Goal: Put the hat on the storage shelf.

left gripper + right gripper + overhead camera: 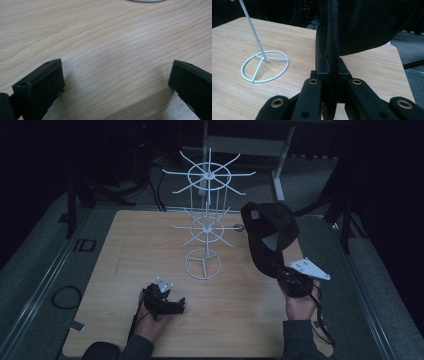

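A white wire rack (207, 210) with two tiers of radiating hooks stands on a ring base (265, 66) at the middle of the wooden table (125, 260). My right gripper (282, 271) is shut on the brim of a black cap (270, 235), which it holds up to the right of the rack. In the right gripper view the cap (367, 22) rises edge-on from the closed right gripper (332, 72). My left gripper (179, 306) rests low near the table's front. Its jaws stand wide open over bare wood, the left gripper (116, 72) holding nothing.
The rack's ring base edge (147, 0) lies just beyond the left gripper. A cable loop (66, 296) lies on the grey floor left of the table. A white desk frame (245, 145) and dark stand legs (345, 220) are behind and to the right.
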`<state>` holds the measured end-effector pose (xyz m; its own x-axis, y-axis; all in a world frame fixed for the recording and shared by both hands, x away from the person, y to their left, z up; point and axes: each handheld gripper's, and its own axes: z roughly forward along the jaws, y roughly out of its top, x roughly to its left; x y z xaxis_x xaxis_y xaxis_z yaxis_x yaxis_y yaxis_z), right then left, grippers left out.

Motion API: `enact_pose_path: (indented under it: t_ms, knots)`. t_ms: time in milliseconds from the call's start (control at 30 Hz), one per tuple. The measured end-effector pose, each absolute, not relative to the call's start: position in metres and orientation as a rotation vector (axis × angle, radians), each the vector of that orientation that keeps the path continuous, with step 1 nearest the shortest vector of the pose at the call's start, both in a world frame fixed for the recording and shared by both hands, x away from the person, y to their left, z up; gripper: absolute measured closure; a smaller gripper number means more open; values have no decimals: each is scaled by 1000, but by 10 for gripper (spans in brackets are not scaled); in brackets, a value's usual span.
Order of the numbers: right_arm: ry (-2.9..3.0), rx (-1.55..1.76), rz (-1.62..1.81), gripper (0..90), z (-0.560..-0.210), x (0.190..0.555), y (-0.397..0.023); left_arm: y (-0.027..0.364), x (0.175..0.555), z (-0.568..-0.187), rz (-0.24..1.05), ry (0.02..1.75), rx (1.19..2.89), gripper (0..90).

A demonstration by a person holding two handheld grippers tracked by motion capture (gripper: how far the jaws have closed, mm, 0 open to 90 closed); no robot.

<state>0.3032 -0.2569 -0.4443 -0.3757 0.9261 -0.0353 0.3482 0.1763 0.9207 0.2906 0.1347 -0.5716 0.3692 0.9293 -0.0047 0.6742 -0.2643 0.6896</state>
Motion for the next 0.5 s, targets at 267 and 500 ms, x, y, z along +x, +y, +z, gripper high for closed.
enact_pose_path:
  t_ms: [267, 500]
  knots:
    - [1820, 1191, 1184, 866, -438, 301, -256, 135, 291, -572, 546, 1381, 2030, 2]
    - [1814, 1180, 1189, 866, -435, 300, -255, 135, 291, -572, 546, 1381, 2029, 1]
